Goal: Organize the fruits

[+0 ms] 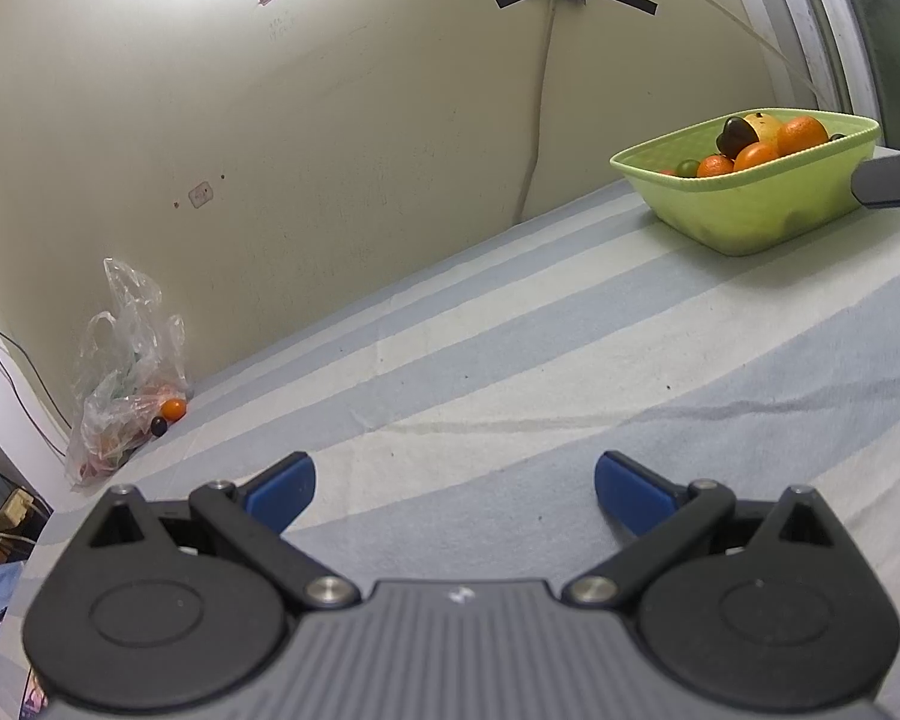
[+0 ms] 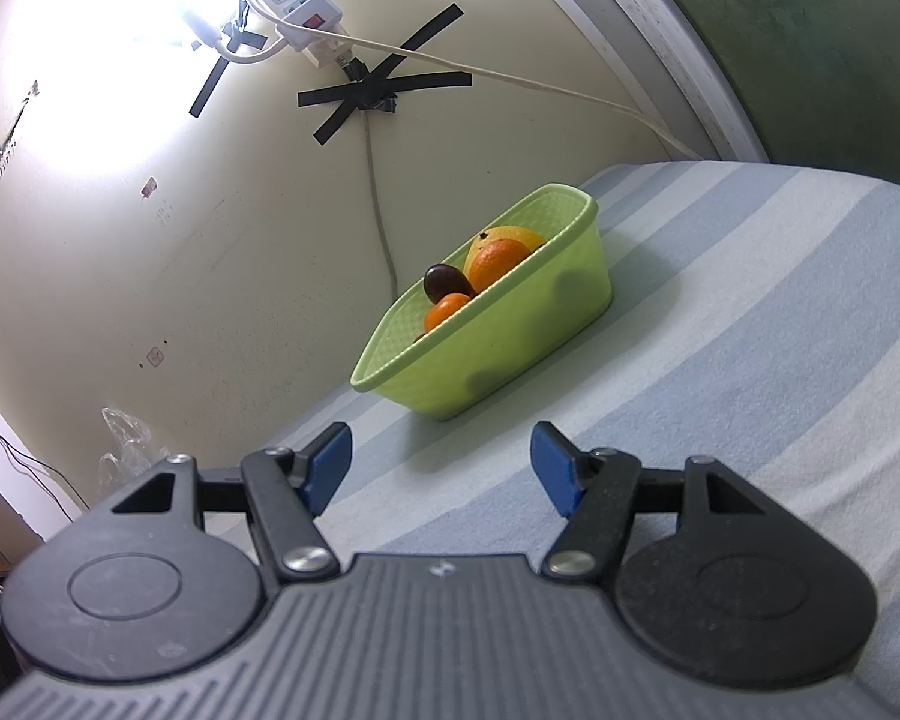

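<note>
A light green basket [image 1: 762, 210] [image 2: 510, 348] stands on the striped cloth near the wall, holding oranges [image 1: 801, 135] [image 2: 497, 263], a dark plum [image 1: 735, 135] [image 2: 446, 282] and a yellow fruit [image 1: 762, 123]. A clear plastic bag [image 1: 123, 372] with more fruit lies at the cloth's far left edge, a small orange [image 1: 174, 408] and a dark fruit [image 1: 159, 426] at its mouth. My left gripper [image 1: 455, 489] is open over bare cloth, far from both. My right gripper [image 2: 441, 471] is open just short of the basket, nothing between its fingers; part of it shows at the left wrist view's right edge [image 1: 894, 177].
The striped blue and white cloth [image 1: 510, 360] [image 2: 750, 330] ends at a cream wall [image 1: 270, 150] behind. A cable [image 1: 537, 120] taped with black strips and a power strip [image 2: 306, 12] hang on the wall. Cluttered cables [image 1: 0, 516] lie off the left edge.
</note>
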The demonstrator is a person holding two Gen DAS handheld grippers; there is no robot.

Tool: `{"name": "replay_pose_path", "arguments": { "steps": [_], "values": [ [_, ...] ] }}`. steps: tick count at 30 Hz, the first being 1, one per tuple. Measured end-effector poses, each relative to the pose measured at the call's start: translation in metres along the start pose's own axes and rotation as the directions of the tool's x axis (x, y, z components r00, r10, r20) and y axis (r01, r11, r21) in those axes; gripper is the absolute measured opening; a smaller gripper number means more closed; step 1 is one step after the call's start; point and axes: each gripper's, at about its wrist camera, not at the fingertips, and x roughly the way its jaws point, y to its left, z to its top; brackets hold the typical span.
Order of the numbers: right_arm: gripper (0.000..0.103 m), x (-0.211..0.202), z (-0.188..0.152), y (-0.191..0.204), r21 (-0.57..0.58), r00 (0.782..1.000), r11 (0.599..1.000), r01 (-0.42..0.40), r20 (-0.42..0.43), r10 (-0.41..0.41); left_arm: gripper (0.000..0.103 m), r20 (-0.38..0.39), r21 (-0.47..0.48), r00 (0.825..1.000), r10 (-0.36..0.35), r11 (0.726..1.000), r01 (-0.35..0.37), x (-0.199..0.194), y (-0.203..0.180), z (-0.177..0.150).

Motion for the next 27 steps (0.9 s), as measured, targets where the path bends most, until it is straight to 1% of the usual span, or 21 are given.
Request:
{"name": "replay_pose_path", "arguments": {
  "steps": [21,27],
  "values": [
    [0.068,0.0003,-0.0003,-0.0003,0.001,1.0,1.0,0.0,0.001,0.0,0.103,0.002,0.001,1.0,0.003,1.0,-0.003,-0.001,-0.0002,-0.0006],
    [0.068,0.0003,-0.0003,-0.0002,0.0,1.0,1.0,0.0,0.001,0.0,0.103,-0.004,-0.003,1.0,-0.009,1.0,0.009,-0.0016,0.0,0.0001]
  ]
}}
